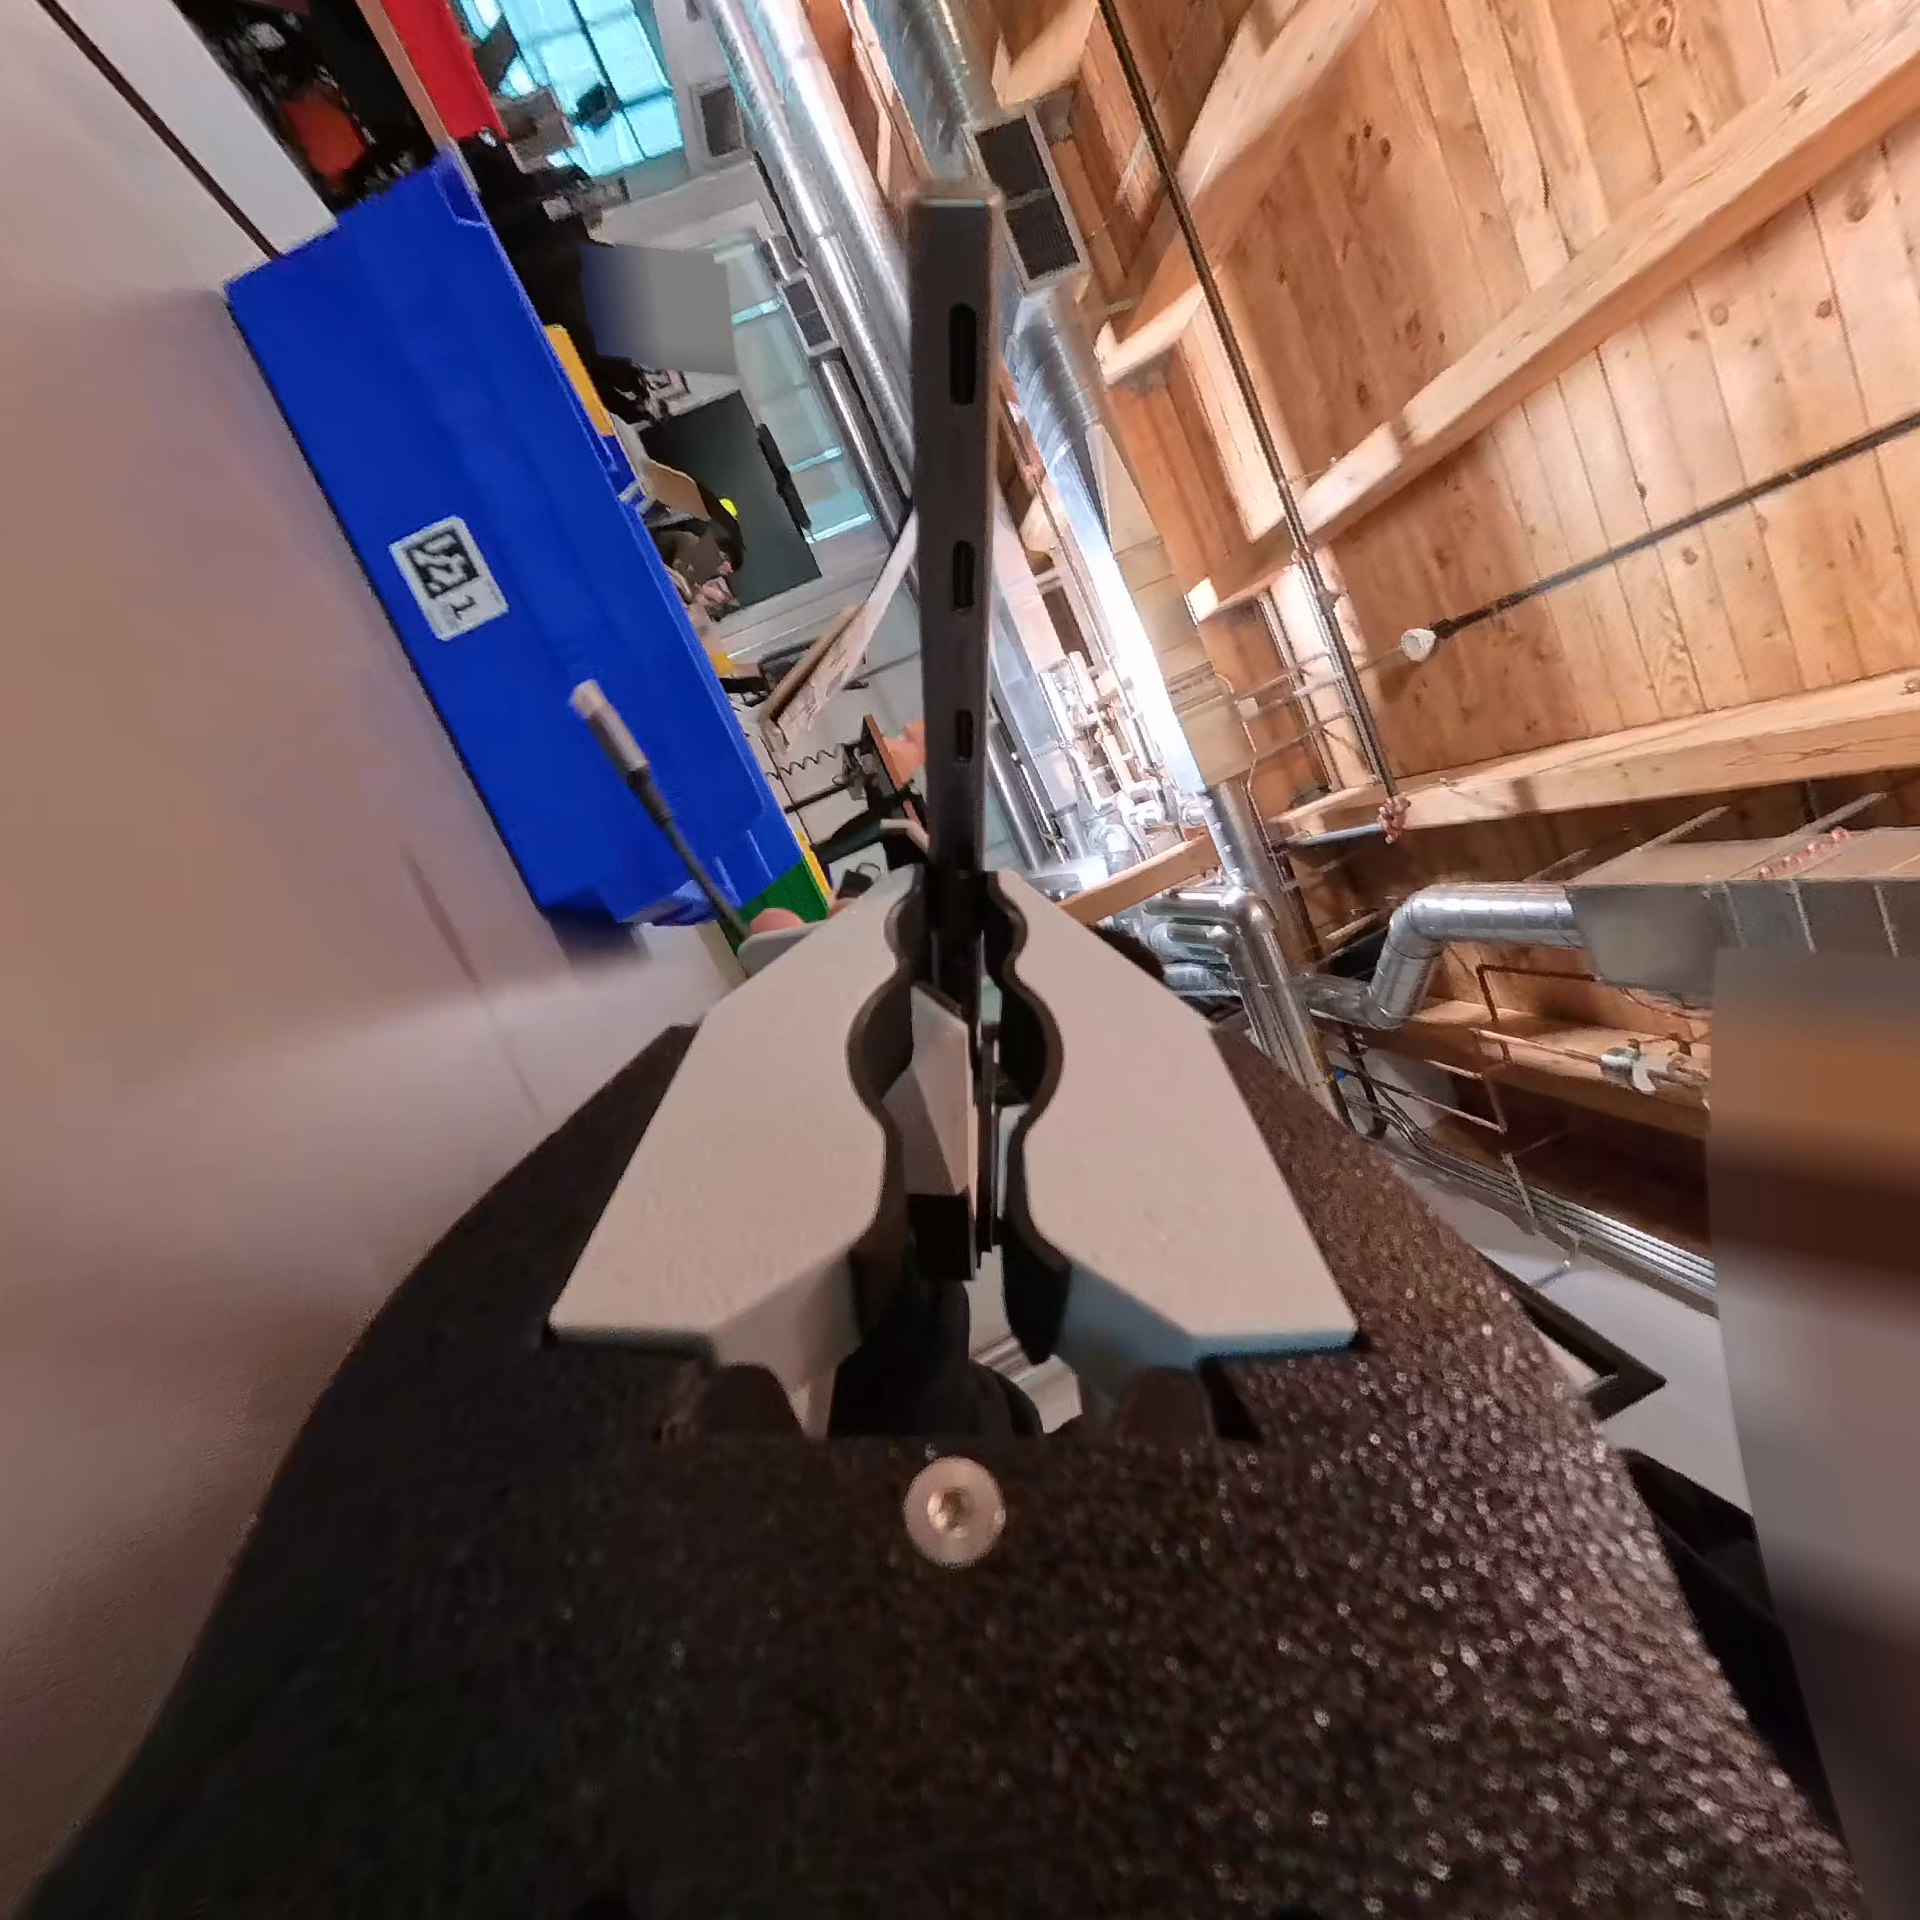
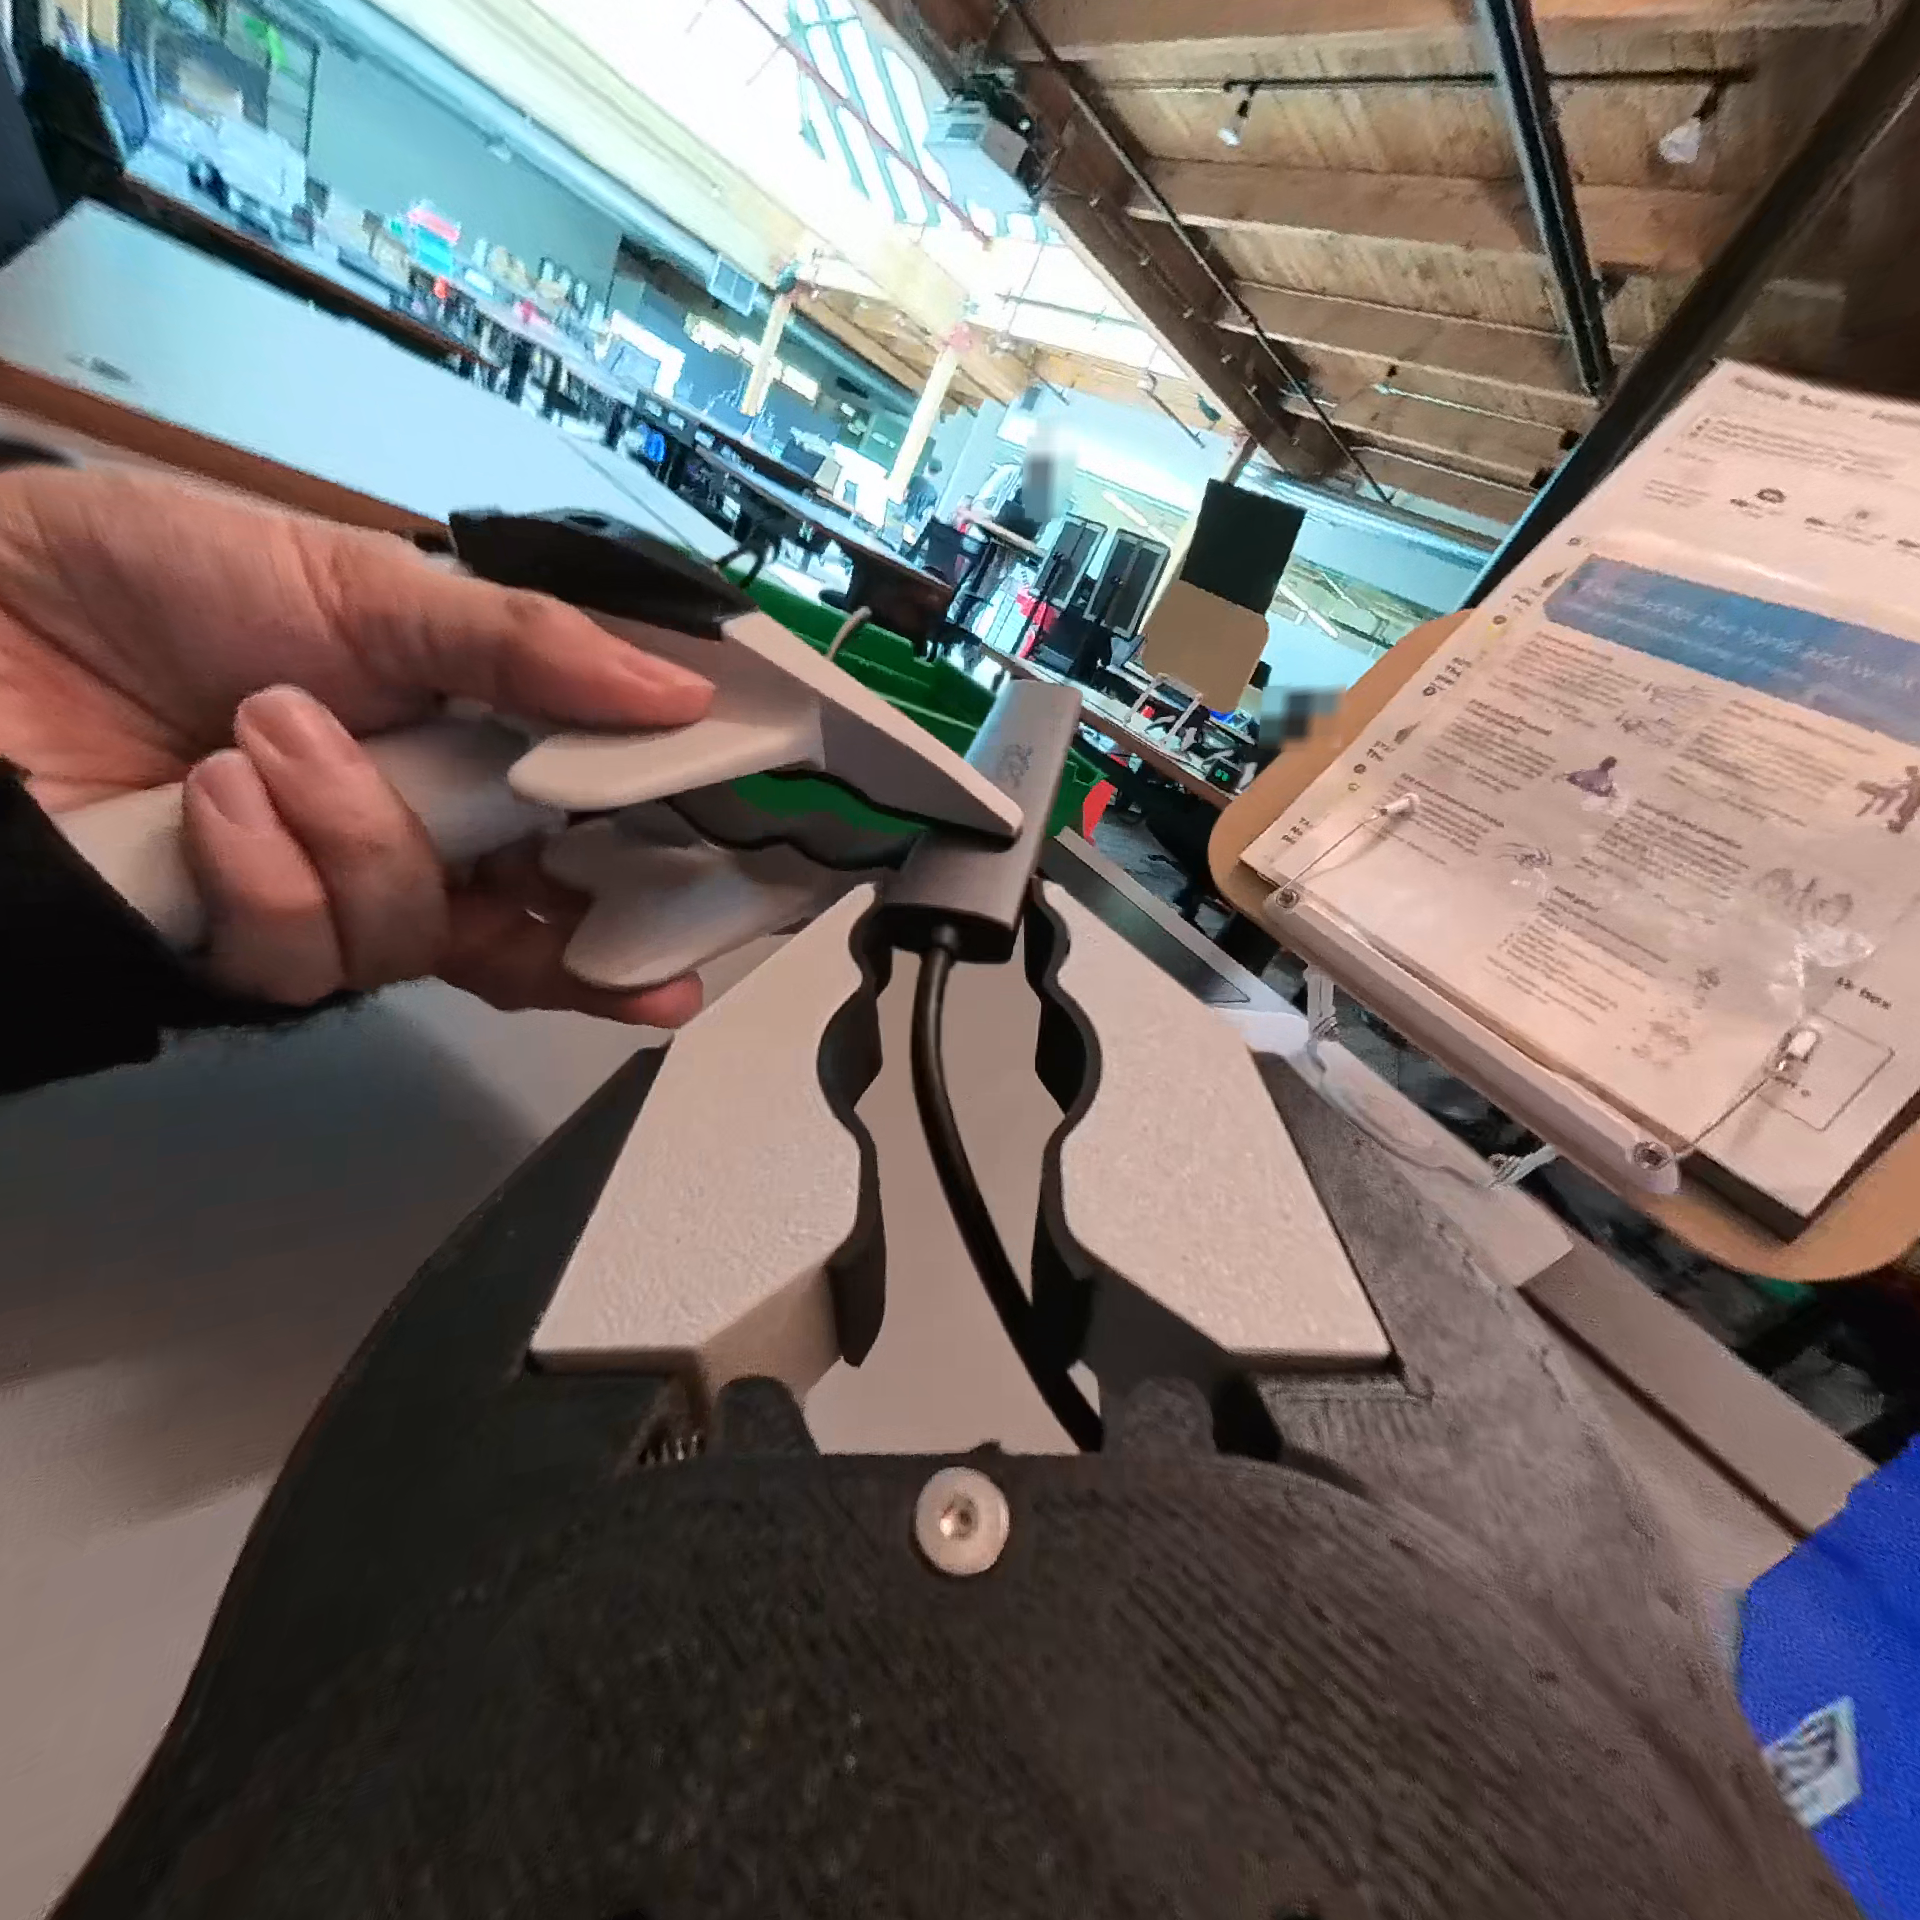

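Observation:
A thin dark grey adapter hub [image 1: 954, 499] with slots along its edge stands edge-on in the left wrist view. My left gripper [image 1: 961, 894] is shut on its lower end. In the right wrist view a hand [image 2: 312, 748] holds the left gripper [image 2: 977, 821], which clamps the hub [image 2: 1013, 748] from the left. My right gripper [image 2: 951, 920] is closed around the hub's cable end. The hub's black cable [image 2: 945, 1122] runs down between the right fingers. A silver plug on a dark cable [image 1: 608, 727] sticks up to the left of the left gripper.
A blue bin [image 1: 499, 540] with a square tag stands on the white table [image 1: 156, 831]; a blue corner also shows in the right wrist view [image 2: 1839, 1714]. A green bin [image 2: 894, 665] lies behind the grippers. A board with a laminated sheet [image 2: 1621, 810] stands at right. Only a small space, under 4 cm, lies between the two pairs of fingers.

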Demonstrator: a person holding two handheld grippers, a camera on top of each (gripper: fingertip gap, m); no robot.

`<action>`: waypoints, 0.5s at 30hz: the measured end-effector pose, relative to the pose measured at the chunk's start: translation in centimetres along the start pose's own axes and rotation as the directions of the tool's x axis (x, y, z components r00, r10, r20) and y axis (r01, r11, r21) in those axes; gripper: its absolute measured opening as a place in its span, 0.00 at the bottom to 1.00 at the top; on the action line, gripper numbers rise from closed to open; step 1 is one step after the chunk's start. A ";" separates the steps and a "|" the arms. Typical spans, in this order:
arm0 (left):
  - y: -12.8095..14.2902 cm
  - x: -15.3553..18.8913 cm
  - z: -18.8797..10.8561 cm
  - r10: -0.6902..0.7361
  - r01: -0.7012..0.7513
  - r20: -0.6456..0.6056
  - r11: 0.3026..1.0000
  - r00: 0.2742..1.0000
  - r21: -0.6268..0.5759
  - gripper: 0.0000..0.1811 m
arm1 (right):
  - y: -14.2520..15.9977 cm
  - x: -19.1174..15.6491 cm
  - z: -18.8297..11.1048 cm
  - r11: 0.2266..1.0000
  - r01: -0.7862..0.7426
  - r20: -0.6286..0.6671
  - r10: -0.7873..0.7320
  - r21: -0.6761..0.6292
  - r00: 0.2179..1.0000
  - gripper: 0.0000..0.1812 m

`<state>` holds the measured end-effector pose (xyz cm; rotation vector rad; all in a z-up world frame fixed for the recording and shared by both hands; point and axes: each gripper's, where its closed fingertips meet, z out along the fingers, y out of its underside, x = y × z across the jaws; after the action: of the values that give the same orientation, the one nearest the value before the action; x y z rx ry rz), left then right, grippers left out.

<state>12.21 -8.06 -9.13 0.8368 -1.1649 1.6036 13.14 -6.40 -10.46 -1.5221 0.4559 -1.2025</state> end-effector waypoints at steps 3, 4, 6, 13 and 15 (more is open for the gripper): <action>0.2 0.3 0.6 0.087 -0.088 -0.015 0.996 0.996 -0.033 0.05 | -0.3 0.5 -0.8 0.977 -0.205 0.040 0.203 0.065 0.978 0.12; -0.4 0.6 0.4 0.144 -0.144 -0.013 0.990 0.990 -0.007 0.07 | -0.6 1.0 -1.2 0.951 -0.293 0.062 0.288 0.102 0.956 0.12; -2.2 2.1 -0.6 0.279 -0.278 -0.001 0.957 0.960 0.087 0.09 | -0.6 2.0 -2.2 0.879 -0.457 0.129 0.441 0.138 0.888 0.12; -4.8 4.8 -3.2 0.944 -0.939 0.327 0.079 -0.038 -0.336 0.34 | 0.0 3.7 -3.8 0.752 -0.640 0.192 0.612 0.160 0.767 0.12; -4.2 5.4 -2.4 0.890 -0.835 0.206 -0.271 -0.408 -0.479 0.35 | -0.1 2.8 -3.4 0.758 -0.639 0.228 0.605 0.130 0.763 0.12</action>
<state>14.51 -3.74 -3.70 -0.1835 -2.9094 2.6014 11.34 -10.35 -9.48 -1.1418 0.6434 -0.5580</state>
